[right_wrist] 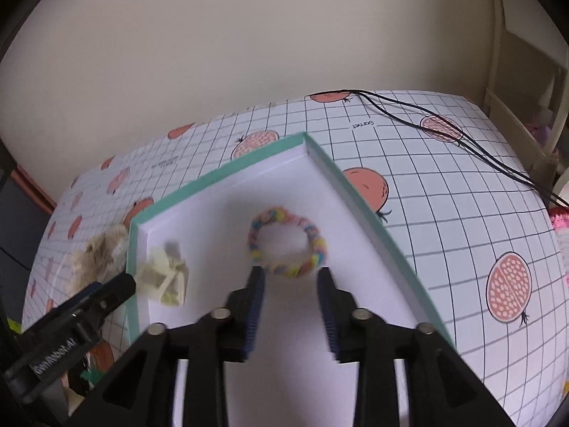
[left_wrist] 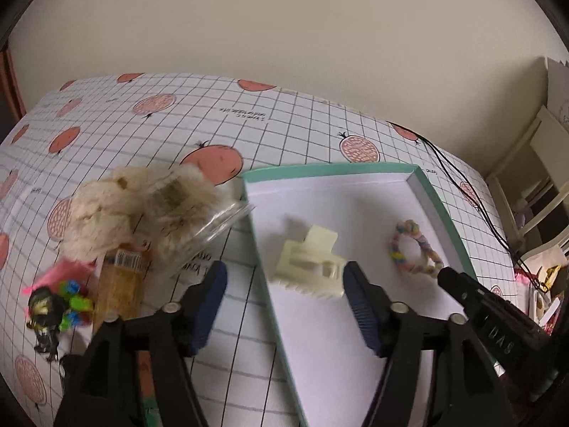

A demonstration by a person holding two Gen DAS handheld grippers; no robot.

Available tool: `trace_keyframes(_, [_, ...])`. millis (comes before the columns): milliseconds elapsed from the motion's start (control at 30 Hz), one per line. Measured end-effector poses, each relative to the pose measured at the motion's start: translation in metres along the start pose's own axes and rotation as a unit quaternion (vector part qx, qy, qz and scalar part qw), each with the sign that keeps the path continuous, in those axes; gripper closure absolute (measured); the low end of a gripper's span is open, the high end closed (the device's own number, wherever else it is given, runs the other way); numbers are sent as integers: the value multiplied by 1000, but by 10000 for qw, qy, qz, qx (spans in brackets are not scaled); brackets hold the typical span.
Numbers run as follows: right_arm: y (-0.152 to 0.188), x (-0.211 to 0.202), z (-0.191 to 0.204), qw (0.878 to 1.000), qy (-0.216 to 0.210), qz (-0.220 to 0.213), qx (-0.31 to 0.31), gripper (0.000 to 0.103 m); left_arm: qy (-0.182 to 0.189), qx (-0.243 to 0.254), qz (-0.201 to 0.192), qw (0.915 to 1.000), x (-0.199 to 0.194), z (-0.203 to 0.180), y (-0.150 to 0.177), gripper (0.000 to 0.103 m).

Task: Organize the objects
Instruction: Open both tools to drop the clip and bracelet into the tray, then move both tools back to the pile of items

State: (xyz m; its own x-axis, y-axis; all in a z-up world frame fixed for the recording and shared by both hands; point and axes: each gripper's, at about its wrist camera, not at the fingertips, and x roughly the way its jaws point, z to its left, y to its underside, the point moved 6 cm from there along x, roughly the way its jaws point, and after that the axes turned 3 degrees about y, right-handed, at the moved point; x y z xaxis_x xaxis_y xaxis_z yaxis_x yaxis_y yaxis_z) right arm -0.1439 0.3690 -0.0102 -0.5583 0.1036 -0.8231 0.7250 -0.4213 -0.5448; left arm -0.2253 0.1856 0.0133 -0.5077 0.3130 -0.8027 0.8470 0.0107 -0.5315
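- Here, both grippers gape empty: left gripper [left_wrist: 284,281], right gripper [right_wrist: 290,277].
- Clip [left_wrist: 309,267] lies in the box [left_wrist: 441,210], just ahead, touching the left's right finger; long axis crosses the jaws.
- Band [right_wrist: 286,245] lies flat just ahead of the right, which is nearer it.

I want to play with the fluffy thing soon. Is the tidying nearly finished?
Partly. The hair clip and the colourful bracelet already lie in the green box. Nothing is in hand: the left gripper and the right gripper are both open and empty. Still out on the table: the fluffy thing, the clear jar and the small toys.
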Motion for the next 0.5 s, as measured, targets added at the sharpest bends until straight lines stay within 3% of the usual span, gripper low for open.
trace_keyframes(67, [5, -2, 4, 10000, 4, 7, -67, 57, -35, -38, 5, 10000, -3, 4, 5, 27])
trace_keyframes(133, [10, -6, 7, 9999, 22, 18, -108, 47, -41, -117, -32, 9999, -6, 9, 9, 14])
trace_keyframes(267, [16, -13, 11, 9999, 2, -7, -138, 32, -50, -287, -35, 9996, -12, 20, 17, 9])
trace_keyframes(333, [19, -14, 12, 9999, 45, 14, -139, 24, -57, -339, -77, 9994, -15, 24, 18, 1])
trace_keyframes(500, [26, -18, 15, 9999, 62, 67, -104, 10, -131, -381, -235, 9989, -26, 30, 20, 0])
